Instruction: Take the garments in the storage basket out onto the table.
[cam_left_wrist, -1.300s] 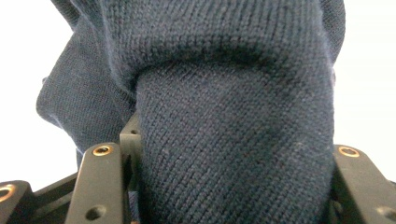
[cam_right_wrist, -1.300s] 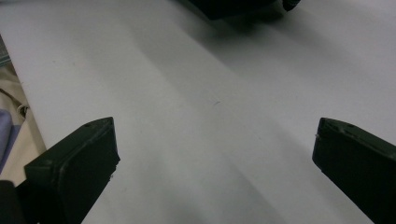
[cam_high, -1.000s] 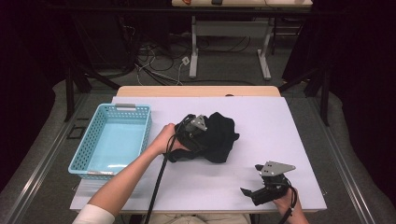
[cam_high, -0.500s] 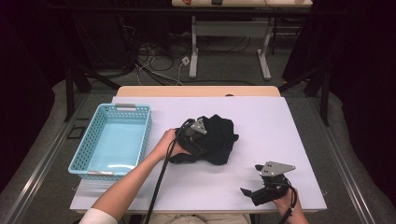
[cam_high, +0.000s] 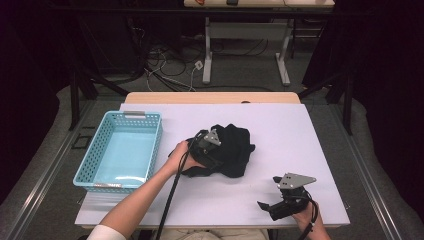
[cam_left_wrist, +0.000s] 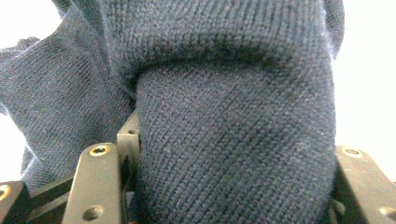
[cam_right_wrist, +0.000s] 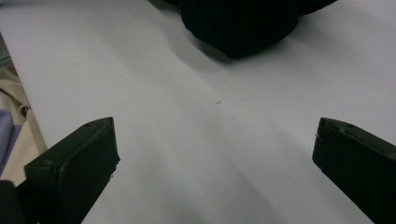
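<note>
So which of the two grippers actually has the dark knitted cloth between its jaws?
The left gripper, at the dark knitted cloth beside the blue basket. The right gripper sits apart near the table's front edge, jaws wide open over bare white surface.

That looked like a lab: black curtains (cam_high: 385, 75) along the right of the frame, cables (cam_high: 165, 70) snaking over the floor at upper centre, bare workbench legs (cam_high: 207, 55) behind
</note>
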